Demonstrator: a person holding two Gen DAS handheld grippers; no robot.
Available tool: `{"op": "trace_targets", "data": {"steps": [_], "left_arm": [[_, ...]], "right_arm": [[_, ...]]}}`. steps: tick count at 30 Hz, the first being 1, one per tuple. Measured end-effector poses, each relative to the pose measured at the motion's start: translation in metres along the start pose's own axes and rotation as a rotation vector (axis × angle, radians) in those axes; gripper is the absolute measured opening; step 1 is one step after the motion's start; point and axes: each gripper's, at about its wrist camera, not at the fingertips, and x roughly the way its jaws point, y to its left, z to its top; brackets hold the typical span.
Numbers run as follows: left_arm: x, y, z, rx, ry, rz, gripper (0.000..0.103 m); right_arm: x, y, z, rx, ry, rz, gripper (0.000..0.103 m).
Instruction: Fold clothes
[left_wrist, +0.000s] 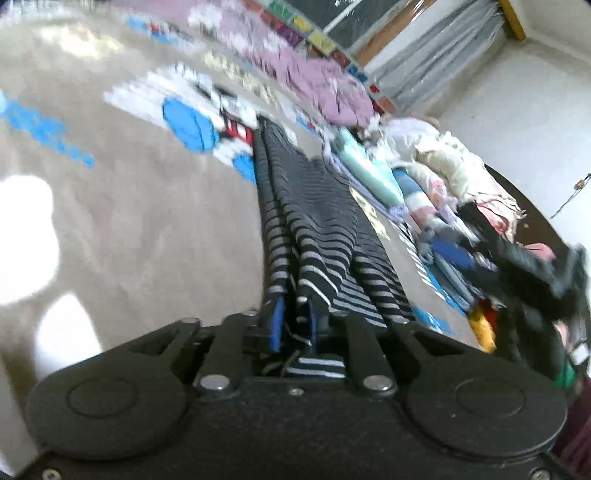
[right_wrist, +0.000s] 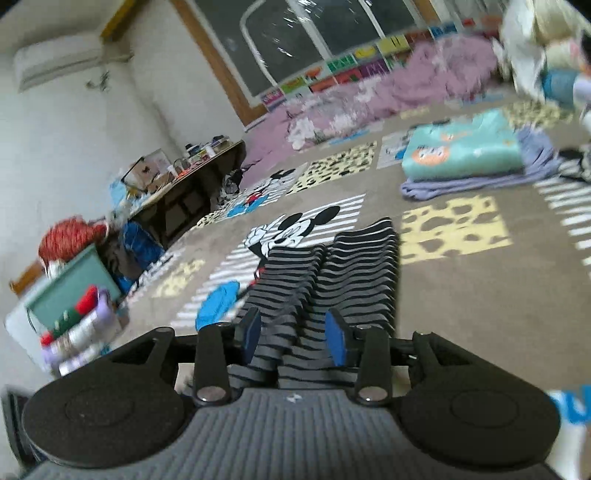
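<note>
A black and grey striped garment (left_wrist: 314, 221) hangs stretched from my left gripper (left_wrist: 295, 325), whose blue pads are shut on its bunched edge. In the right wrist view the same striped garment (right_wrist: 332, 273) runs forward from my right gripper (right_wrist: 295, 332), whose blue pads pinch a fold of it. The cloth is lifted above the brown cartoon-print carpet (left_wrist: 147, 221). The other gripper (left_wrist: 546, 273) shows blurred at the right of the left wrist view.
A pile of unfolded clothes (left_wrist: 443, 177) lies on the right. A folded teal garment on a lilac one (right_wrist: 465, 155) lies on the carpet. A purple blanket (right_wrist: 406, 85) lies by the window. A low table (right_wrist: 192, 177) and storage bins (right_wrist: 74, 295) stand on the left.
</note>
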Motion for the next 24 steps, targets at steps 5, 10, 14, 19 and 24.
{"op": "trace_targets", "data": {"steps": [5,10,14,19,24], "left_arm": [[0.001,-0.013,0.004,0.063,-0.091,0.070,0.015],[0.018,-0.048,0.009,0.256,-0.121,0.090,0.015],[0.064,-0.053,-0.009,0.369,0.063,0.231,0.015],[0.056,-0.082,0.011,0.427,0.014,0.205,0.015],[0.107,-0.102,0.048,0.473,0.056,0.204,0.024]], "right_arm": [[-0.030,0.013,-0.035,-0.127,-0.030,-0.019,0.040],[-0.030,0.029,-0.068,-0.283,0.012,-0.026,0.040],[-0.027,0.043,-0.096,-0.375,0.056,-0.026,0.039],[-0.039,0.043,-0.113,-0.379,0.059,-0.021,0.037],[-0.050,0.035,-0.114,-0.380,-0.002,-0.045,0.037]]}}
